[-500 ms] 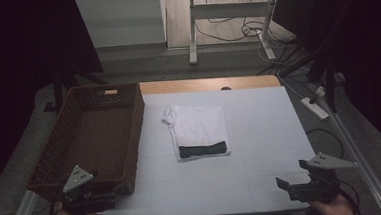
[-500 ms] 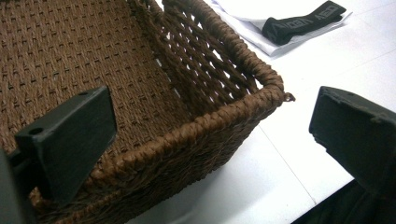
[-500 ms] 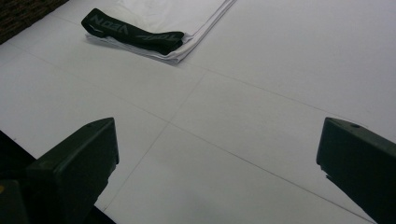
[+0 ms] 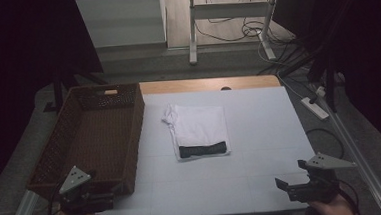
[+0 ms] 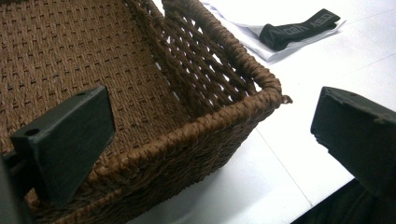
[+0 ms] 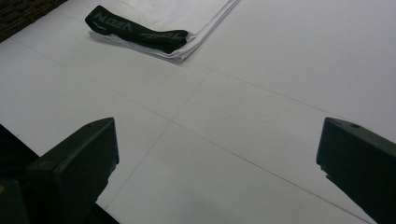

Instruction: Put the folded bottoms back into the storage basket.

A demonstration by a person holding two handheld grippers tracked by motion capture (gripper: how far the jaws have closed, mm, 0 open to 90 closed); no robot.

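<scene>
Your left hand-held gripper [image 4: 109, 197] and right hand-held gripper [image 4: 279, 184] are at the near edge of the surface [image 4: 260, 133] as half a second ago, both with jaws wide apart and holding nothing. The folded white garment [image 4: 199, 124] has not moved. It lies flat mid-surface, just beside the woven basket [image 4: 87, 134], its black waistband [image 4: 202, 149] facing you.

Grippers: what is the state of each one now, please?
Left gripper: open, holding nothing, above the brown wicker basket.
Right gripper: open, holding nothing.
</scene>
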